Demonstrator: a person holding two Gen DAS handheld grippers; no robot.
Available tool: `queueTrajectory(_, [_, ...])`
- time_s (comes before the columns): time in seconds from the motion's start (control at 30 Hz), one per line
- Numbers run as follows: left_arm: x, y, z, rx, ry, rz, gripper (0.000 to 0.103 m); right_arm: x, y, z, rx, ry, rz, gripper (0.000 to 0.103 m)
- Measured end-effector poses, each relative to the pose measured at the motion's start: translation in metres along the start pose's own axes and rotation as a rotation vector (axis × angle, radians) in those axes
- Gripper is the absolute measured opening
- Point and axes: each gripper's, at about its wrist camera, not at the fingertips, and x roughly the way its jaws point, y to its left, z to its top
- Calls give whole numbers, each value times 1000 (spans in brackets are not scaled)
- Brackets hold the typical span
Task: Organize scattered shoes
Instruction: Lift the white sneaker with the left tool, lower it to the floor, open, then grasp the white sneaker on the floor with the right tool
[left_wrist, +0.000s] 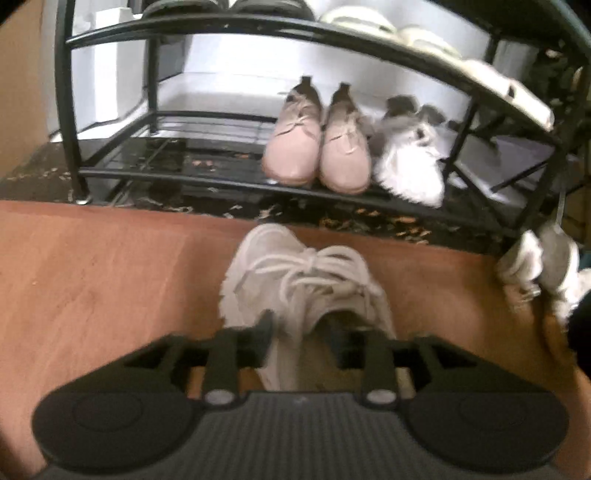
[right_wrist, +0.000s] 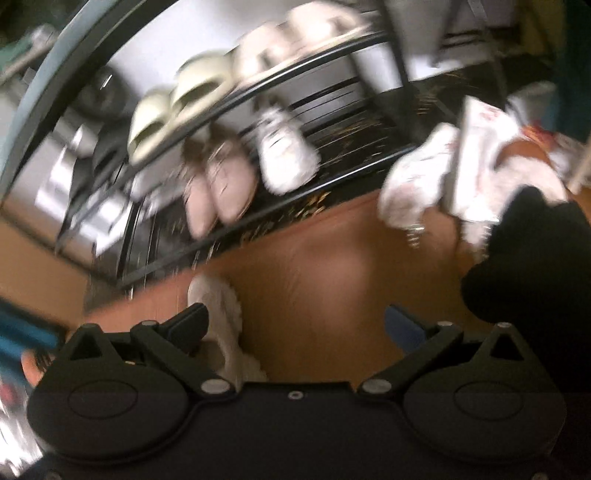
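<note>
A pale grey sneaker (left_wrist: 295, 280) with white laces lies on the brown floor, toe toward the black shoe rack (left_wrist: 229, 182). My left gripper (left_wrist: 301, 332) hangs over its heel end, jaws open. One finger (left_wrist: 260, 330) sits outside the shoe's left wall and the other is in its opening, and no pad visibly presses. In the blurred right wrist view my right gripper (right_wrist: 297, 325) is wide open and empty above bare floor. The same sneaker (right_wrist: 221, 314) lies beside its left finger (right_wrist: 192, 321).
The rack's lower shelf holds a pink pair (left_wrist: 317, 155) and a white fluffy sneaker (left_wrist: 410, 166), with room at its left. Pale slippers (right_wrist: 177, 103) sit on the upper shelf. Another white sneaker (left_wrist: 543, 269) lies on the floor at the right, near a black shape (right_wrist: 528, 258).
</note>
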Motion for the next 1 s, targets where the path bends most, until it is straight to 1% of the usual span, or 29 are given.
queueTrajectory(0.07, [-15,5,3,-37,-44,-23,101,3,15,0,-102,-2,-14,103])
queueTrajectory(0.1, [-23,7,6,-42,-62,-23,101,6,24,-1,-170,-2,-21,103])
queueTrajectory(0.23, [-51,13,14,-22,-125,18,102,18,58,-1,-398,25,-28,103])
queueTrajectory(0.27, [-62,18,14,-15,-147,59,102,24,68,-2,-461,38,-22,103])
queueTrajectory(0.33, [-78,34,10,-27,-178,170,102,35,84,-7,-555,51,-12,103])
queueTrajectory(0.37, [-81,41,9,-45,-184,225,102,49,99,-12,-641,58,-4,103])
queueTrajectory(0.4, [-84,48,7,-62,-188,266,102,58,106,-15,-688,64,6,103])
queueTrajectory(0.43, [-86,53,5,-76,-188,293,102,70,115,-20,-745,66,16,103])
queueTrajectory(0.47, [-89,60,3,-101,-186,329,102,91,127,-29,-838,72,29,103])
queueTrajectory(0.5, [-91,69,1,-134,-184,367,102,107,134,-35,-889,86,33,103])
queueTrajectory(0.57, [-94,83,-3,-190,-191,384,102,138,143,-45,-952,130,38,103])
queueTrajectory(0.6, [-96,91,-5,-222,-196,389,102,155,147,-50,-955,159,36,102])
queueTrajectory(0.67, [-99,106,-9,-277,-206,399,102,180,152,-56,-927,182,10,102])
queueTrajectory(0.7, [-99,109,-10,-281,-209,402,102,190,153,-58,-912,181,-8,97])
queueTrajectory(0.73, [-99,111,-11,-282,-213,404,102,196,154,-59,-897,181,-16,89])
queueTrajectory(0.77, [-98,113,-11,-285,-220,404,102,205,154,-60,-868,187,-30,84])
queueTrajectory(0.8, [-97,114,-10,-287,-221,399,102,211,154,-61,-844,196,-47,73])
queueTrajectory(0.83, [-95,115,-9,-289,-222,393,102,216,152,-60,-812,208,-56,59])
queueTrajectory(0.87, [-93,116,-9,-291,-222,387,102,222,149,-58,-760,226,-64,54])
queueTrajectory(0.93, [-89,118,-10,-293,-222,378,102,225,142,-54,-690,236,-57,22])
queueTrajectory(0.97, [-88,119,-10,-296,-222,371,102,225,140,-52,-626,237,-40,15])
queueTrajectory(1.0, [-88,119,-10,-299,-223,367,102,222,138,-52,-563,223,-44,13])
